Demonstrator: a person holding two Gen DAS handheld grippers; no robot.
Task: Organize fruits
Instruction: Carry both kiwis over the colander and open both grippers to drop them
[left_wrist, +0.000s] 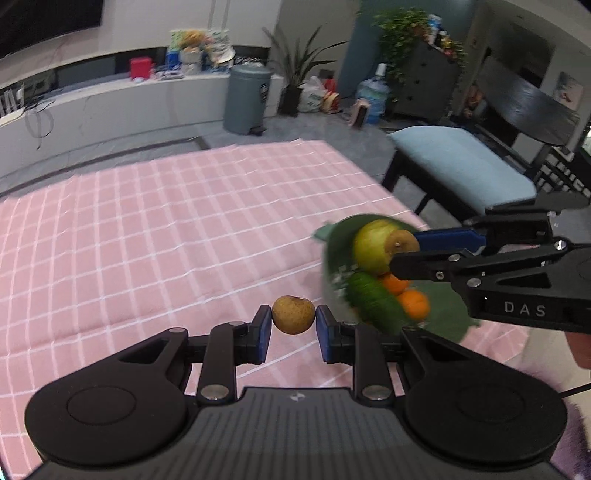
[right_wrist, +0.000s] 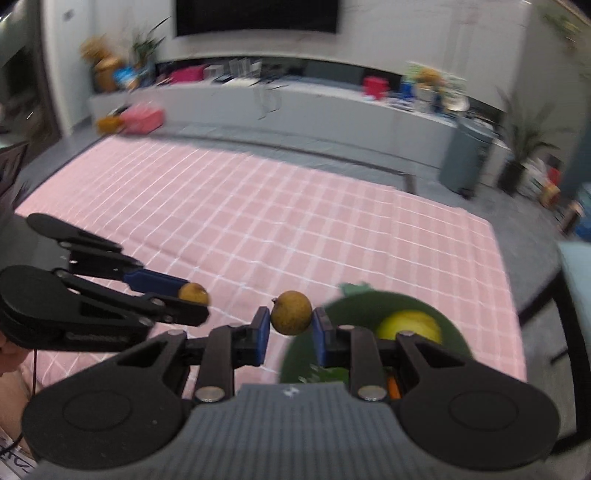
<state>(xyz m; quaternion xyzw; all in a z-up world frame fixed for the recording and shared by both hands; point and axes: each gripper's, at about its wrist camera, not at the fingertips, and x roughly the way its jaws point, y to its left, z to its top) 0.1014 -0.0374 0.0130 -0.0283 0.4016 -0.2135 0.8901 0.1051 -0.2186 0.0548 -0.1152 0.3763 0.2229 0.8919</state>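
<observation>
While both my grippers clamp small brown fruits, the left gripper (left_wrist: 293, 319) and right gripper (right_wrist: 290, 319), the green bowl (right_wrist: 332, 306) lies just right of my right fingers, nearer that hand.

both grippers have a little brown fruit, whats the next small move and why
Probably carry the right gripper over the dark green bowl and let go. Its small round brown fruit is pinched clear above the pink checked cloth, and the bowl beside it already holds the large yellow-green fruit.
</observation>
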